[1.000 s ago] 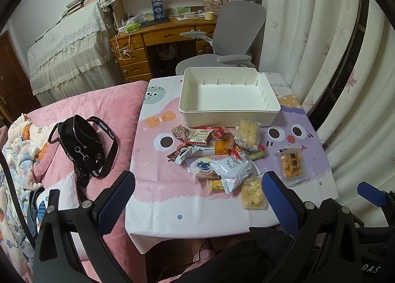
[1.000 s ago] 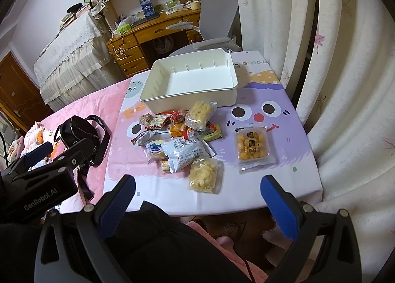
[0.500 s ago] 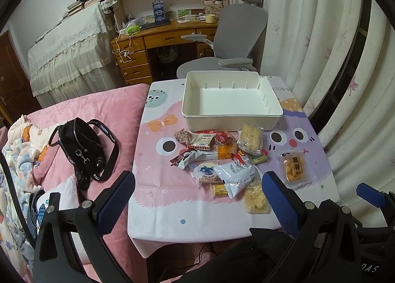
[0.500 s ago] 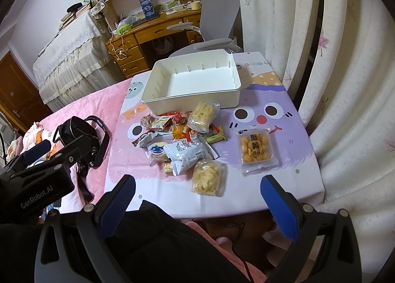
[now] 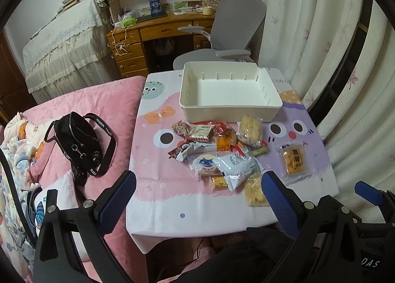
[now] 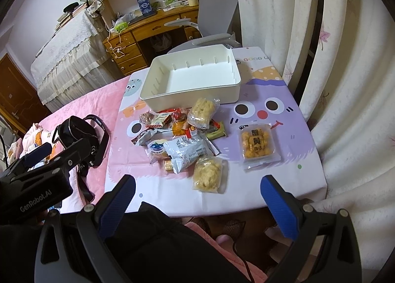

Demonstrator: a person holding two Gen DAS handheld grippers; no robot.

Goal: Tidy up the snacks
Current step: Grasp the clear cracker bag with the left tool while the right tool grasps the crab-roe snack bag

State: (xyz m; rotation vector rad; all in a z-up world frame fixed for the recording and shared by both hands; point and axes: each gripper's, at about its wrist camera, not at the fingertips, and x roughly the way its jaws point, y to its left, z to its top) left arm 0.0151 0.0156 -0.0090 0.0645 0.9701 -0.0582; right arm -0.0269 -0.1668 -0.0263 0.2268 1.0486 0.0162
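An empty white bin [image 5: 229, 91] [image 6: 192, 78] stands at the far side of a small table covered in a cartoon cloth [image 5: 158, 191] [image 6: 271, 90]. In front of it lies a heap of snack packets [image 5: 217, 147] [image 6: 182, 135]. A packet of orange balls [image 5: 293, 158] [image 6: 258, 146] lies apart to the right, and a yellow puff packet [image 6: 207, 174] [image 5: 254, 190] sits nearest the front edge. My left gripper [image 5: 197, 199] and my right gripper [image 6: 197, 196] both hover open above the table's near edge, holding nothing.
A pink bed [image 5: 98, 105] with a black handbag [image 5: 79, 142] [image 6: 79, 132] adjoins the table's left side. A grey office chair [image 5: 234, 26] and wooden desk [image 5: 158, 28] stand behind the bin. Curtains [image 6: 345, 85] hang close on the right.
Both grippers have pulled back and tilted a little, so the table and snacks sit slightly farther and lower in view. No snack has moved; both stay open.
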